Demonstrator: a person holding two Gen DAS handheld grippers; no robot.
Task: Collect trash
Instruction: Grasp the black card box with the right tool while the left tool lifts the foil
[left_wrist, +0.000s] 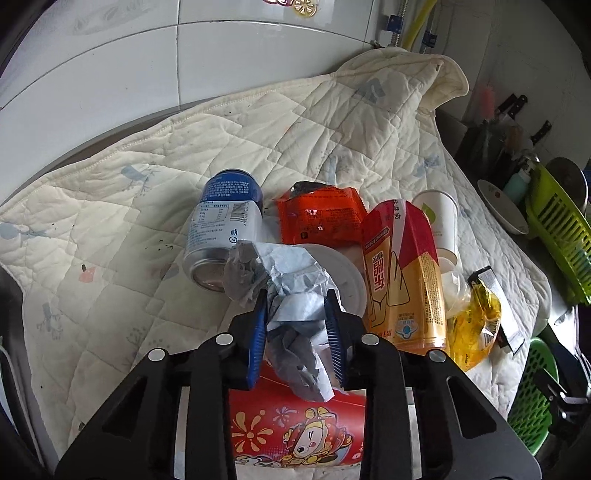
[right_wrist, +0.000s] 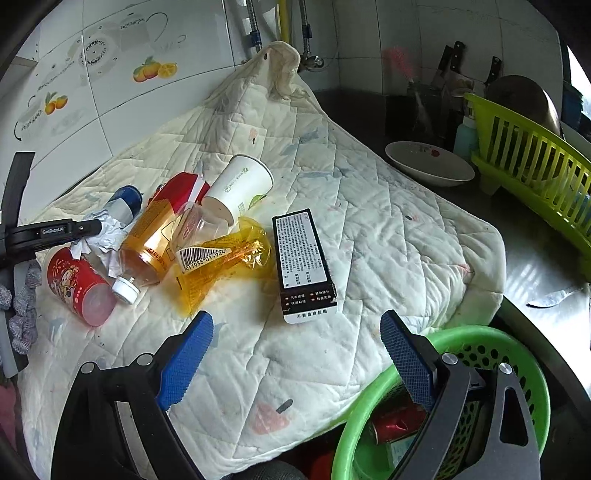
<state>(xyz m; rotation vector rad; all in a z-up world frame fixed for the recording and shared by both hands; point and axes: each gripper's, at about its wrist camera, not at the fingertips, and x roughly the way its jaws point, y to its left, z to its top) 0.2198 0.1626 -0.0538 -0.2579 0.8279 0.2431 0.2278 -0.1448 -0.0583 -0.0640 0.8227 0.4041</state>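
Note:
My left gripper (left_wrist: 296, 299) is shut on a crumpled grey-blue wad of paper (left_wrist: 291, 273), held just above a red printed cup (left_wrist: 295, 428) lying on its side. Around it on the quilt (left_wrist: 110, 258) lie a blue can (left_wrist: 225, 218), an orange packet (left_wrist: 321, 218), a red-and-yellow carton (left_wrist: 402, 273), a white paper cup (left_wrist: 439, 218) and a yellow wrapper (left_wrist: 476, 321). My right gripper (right_wrist: 295, 325) stands open over the quilt, its fingers apart and holding nothing, just short of a black box (right_wrist: 301, 254). A green basket (right_wrist: 491, 339) sits below its right finger.
A red can (right_wrist: 395, 424) lies in the green basket, off the quilt's near right corner. On the dark counter to the right are a white bowl (right_wrist: 428, 166), a green dish rack (right_wrist: 535, 162) and knives (right_wrist: 450, 62). A tiled wall (right_wrist: 110, 92) runs behind.

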